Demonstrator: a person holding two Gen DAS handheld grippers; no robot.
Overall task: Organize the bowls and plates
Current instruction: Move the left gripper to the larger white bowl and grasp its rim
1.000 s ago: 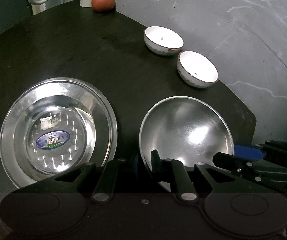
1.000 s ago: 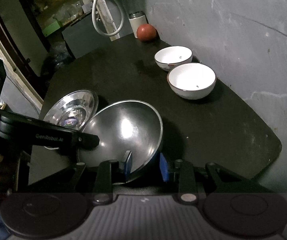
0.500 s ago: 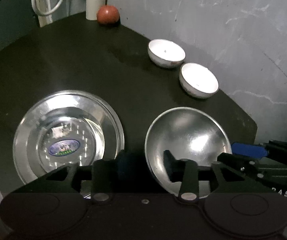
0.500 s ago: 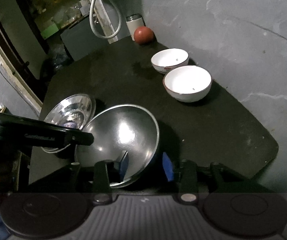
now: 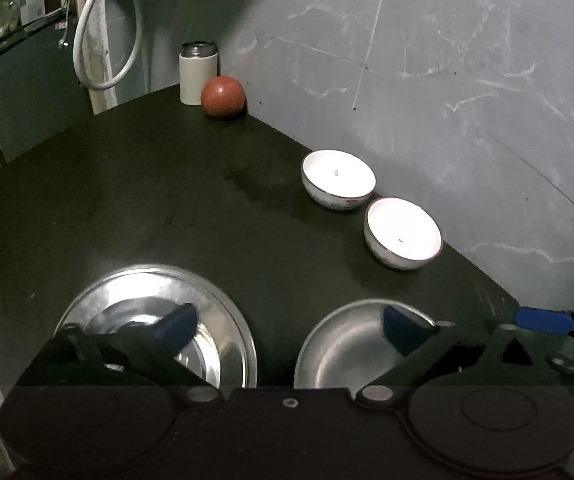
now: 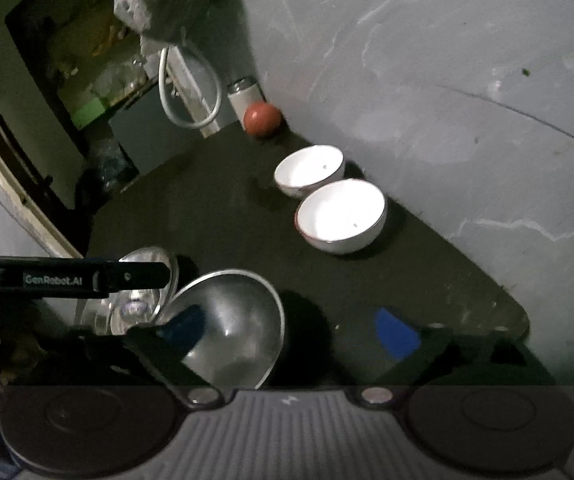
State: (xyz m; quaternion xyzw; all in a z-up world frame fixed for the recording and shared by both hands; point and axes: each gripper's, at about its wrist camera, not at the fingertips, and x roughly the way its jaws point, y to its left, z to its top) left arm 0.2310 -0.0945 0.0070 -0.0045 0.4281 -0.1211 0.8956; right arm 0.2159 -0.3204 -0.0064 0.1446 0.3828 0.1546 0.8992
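Having let go of the steel bowl [image 6: 231,328] at lower centre, both grippers [image 5: 287,326] [image 6: 291,332] now gape wide and empty, freeing them for stacking.

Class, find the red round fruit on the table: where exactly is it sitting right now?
In both wrist views the red fruit sits at the table's far corner by the wall, right beside the white canister, beyond the two white bowls.
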